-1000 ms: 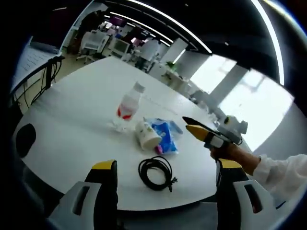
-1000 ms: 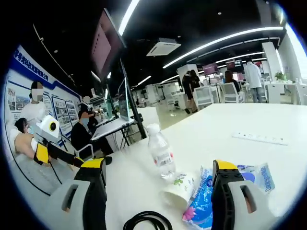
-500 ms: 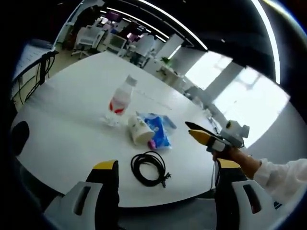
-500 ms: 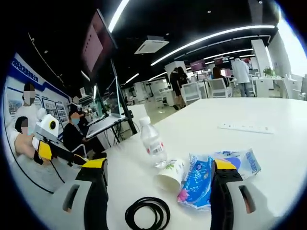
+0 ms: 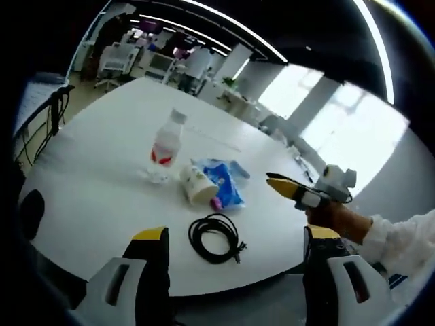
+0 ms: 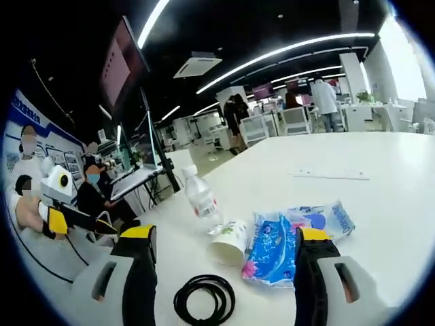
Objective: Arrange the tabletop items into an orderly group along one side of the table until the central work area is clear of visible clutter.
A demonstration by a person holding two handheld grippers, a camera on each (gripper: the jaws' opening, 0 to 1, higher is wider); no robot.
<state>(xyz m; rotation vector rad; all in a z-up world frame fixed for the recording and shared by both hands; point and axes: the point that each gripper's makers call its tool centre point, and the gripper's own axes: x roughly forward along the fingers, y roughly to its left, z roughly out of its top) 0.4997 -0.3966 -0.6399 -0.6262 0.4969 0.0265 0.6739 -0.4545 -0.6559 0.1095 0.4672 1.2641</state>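
The tabletop items sit in one loose cluster: a clear water bottle (image 5: 164, 147) with a red label stands upright, a paper cup (image 5: 196, 186) lies on its side just beside it, a blue plastic packet (image 5: 223, 184) touches the cup on its far side, and a coiled black cable (image 5: 216, 237) lies nearest the table's edge. Compared with half a second ago nothing in the cluster has changed place; both views have shifted slightly, and in the right gripper view the cup (image 6: 228, 241) and blue packet (image 6: 271, 248) sit a little more toward the middle of the picture, so the cameras moved, not the things.

The table (image 5: 102, 170) is white, rounded and broad. On its far part a white power strip (image 6: 330, 175) lies well apart from the cluster. Around it is an open-plan office with long ceiling light strips, bright windows, desks and chairs in the distance, a dark wall screen (image 6: 115, 70), and several people standing or seated in the background.

The left gripper (image 5: 234, 272) has its jaws spread wide with nothing between them; the cable lies just ahead of the gap and the bottle, cup and packet farther on. The right gripper (image 6: 224, 272) is likewise wide apart and holds nothing, with the cable (image 6: 204, 299) between its jaws in the picture but not touched, and the bottle (image 6: 202, 201) beyond. The right gripper also shows at the right of the left gripper view (image 5: 289, 188), held by a hand (image 5: 336, 219) in a white sleeve
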